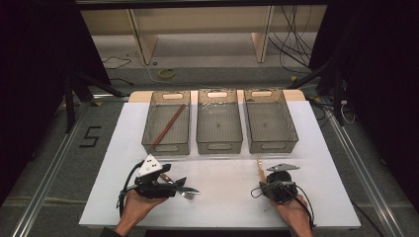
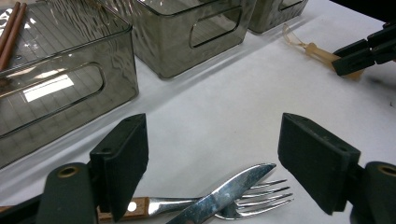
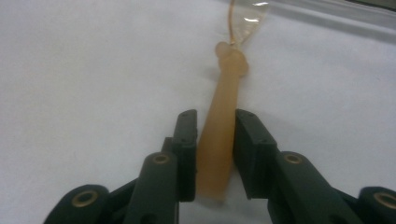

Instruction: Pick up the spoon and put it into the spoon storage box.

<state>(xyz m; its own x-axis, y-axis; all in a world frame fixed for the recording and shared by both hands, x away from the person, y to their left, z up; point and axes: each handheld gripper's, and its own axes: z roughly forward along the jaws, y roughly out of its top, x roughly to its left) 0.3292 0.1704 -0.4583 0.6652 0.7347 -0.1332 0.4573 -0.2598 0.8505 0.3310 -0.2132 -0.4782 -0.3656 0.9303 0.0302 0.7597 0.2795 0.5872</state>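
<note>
The pale amber plastic spoon with a clear bowl (image 3: 223, 135) lies on the white table sheet (image 1: 222, 207), its handle between the jaws of the right gripper (image 3: 215, 140), which have closed narrow on it; the pads press its sides, and the bowl points away from the gripper toward the bins. The left gripper (image 2: 212, 158) stands with its jaws wide, holding nothing. Just below and between them lie a steel fork with a wooden handle (image 2: 252, 198) and a steel knife blade (image 2: 224, 193), crossed and touching. From the left gripper, the spoon and the right gripper's jaws show farther off to the right. Beyond both grippers stand three smoky translucent plastic bins in a row: the left bin (image 1: 166, 123) holds a pair of reddish-brown wooden chopsticks (image 1: 169, 125), then the middle bin (image 1: 219, 123) and the right bin (image 1: 269, 122).
</note>
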